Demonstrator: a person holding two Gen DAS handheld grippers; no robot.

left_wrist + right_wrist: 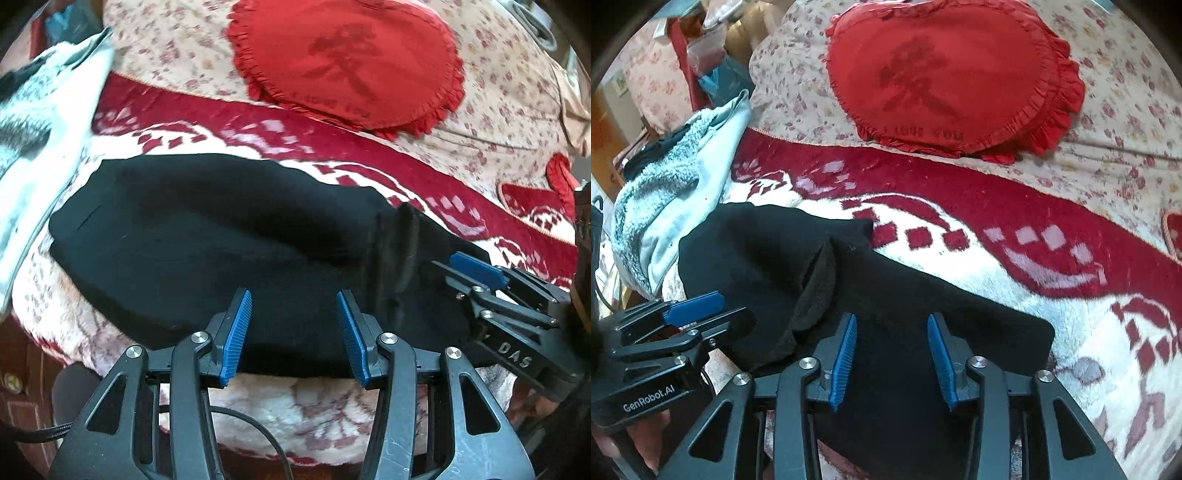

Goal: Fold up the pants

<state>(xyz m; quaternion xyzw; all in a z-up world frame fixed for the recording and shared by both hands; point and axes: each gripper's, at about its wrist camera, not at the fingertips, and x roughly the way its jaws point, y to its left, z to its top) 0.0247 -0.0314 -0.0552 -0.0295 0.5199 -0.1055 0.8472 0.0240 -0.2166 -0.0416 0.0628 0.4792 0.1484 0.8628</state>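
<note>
Black pants (192,251) lie folded in a flat bundle on a red and white blanket (258,144). They also show in the right wrist view (886,295), with a raised fold near the middle. My left gripper (293,332) is open, its blue pads spread over the near edge of the pants and holding nothing. My right gripper (892,358) is open over the right end of the pants, empty. Each gripper shows in the other's view: the right one at the right (480,273), the left one at the left (690,310).
A red heart-shaped frilled cushion (945,81) lies behind on a floral bedsheet (1126,122). A pale blue and grey fleece garment (676,184) is heaped at the left, touching the pants. A black cable (255,428) hangs below my left gripper at the bed's near edge.
</note>
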